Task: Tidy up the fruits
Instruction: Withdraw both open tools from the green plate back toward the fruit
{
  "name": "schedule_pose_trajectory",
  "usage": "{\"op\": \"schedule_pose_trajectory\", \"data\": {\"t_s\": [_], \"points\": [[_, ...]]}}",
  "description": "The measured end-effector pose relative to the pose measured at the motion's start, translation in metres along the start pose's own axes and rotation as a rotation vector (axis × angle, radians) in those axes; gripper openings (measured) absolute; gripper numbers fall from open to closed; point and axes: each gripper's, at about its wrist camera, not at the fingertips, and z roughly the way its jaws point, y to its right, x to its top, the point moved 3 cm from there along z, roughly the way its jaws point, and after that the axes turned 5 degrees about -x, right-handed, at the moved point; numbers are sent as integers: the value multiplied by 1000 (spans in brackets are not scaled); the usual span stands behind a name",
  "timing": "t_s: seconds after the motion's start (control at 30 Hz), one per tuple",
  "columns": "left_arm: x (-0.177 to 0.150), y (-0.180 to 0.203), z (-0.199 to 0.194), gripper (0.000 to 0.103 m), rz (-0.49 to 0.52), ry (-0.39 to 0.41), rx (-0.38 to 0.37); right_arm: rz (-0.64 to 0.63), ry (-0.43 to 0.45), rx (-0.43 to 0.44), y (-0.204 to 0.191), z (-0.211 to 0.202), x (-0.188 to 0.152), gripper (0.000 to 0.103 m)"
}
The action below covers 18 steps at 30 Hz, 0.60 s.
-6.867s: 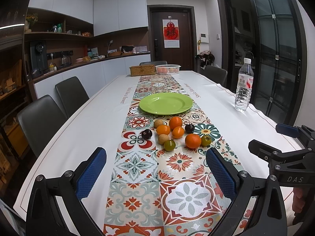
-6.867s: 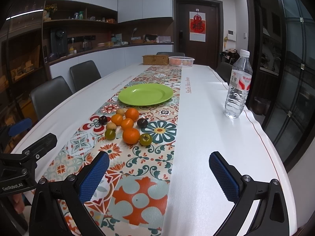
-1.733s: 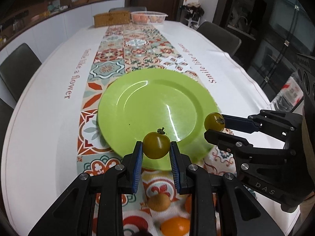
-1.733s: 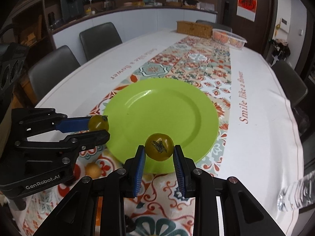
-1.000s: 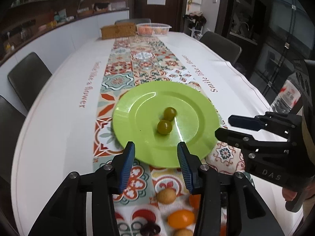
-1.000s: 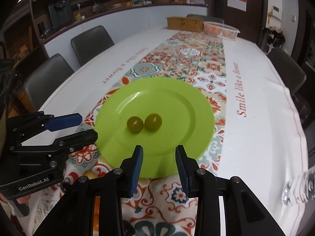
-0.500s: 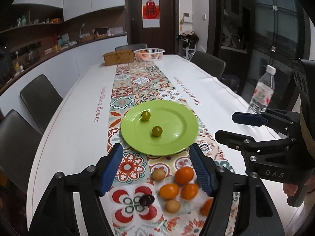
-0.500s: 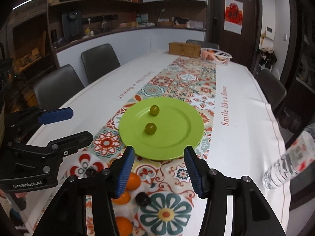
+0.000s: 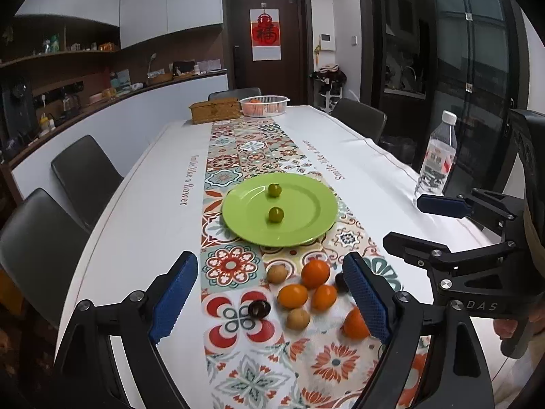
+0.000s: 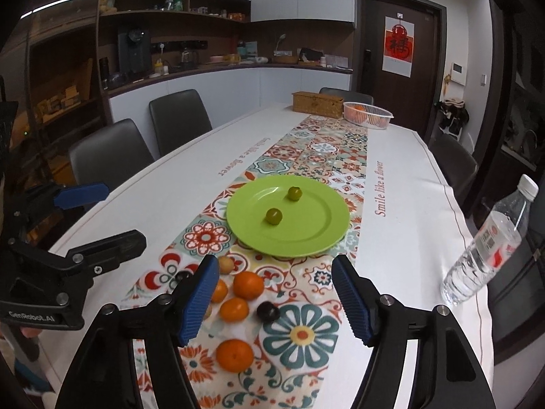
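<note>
Left tool (image 9: pixel 270 294) and right tool (image 10: pixel 274 293): both spread, nothing between pads, jaws just been opening after pinching one green fruit each moments ago. Both now pulled back from plate.

Under tools on bench (image 9: pixel 143 225): loose fruits (image 9: pixel 299 294), orange, tan, dark, unsorted. So two done, rest pending.

Ahead: green plate (image 9: pixel 308 220) holding two green fruits (image 9: pixel 276 214), small, round, glossy, apart.

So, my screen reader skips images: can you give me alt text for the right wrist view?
A green plate on a patterned table runner holds two green tomatoes, while oranges and other small fruits lie in front of it. The right hand-held gripper is open and empty above them.
</note>
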Motion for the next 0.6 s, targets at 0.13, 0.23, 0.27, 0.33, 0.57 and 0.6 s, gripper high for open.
{"op": "schedule_pose_trajectory", "data": {"t_s": [0.13, 0.23, 0.27, 0.33, 0.57, 0.6], "points": [[-11, 3, -3, 89, 30, -5, 13, 0, -21, 4, -5, -3, -14, 69], [-19, 4, -3, 89, 47, -8, 8, -1, -41, 2, -7, -2, -24, 69], [-23, 5, -2, 89, 50, -10, 3, 3, -48, 3, -8, -2, -28, 69], [-27, 5, -1, 89, 58, -16, -11, 6, -63, 6, -10, -1, -35, 69], [-43, 7, 5, 88, 103, -25, -51, 6, -126, -1, -15, 6, -56, 69], [-46, 8, 6, 88, 121, -20, -52, 3, -132, -2, -16, 7, -59, 69]]}}
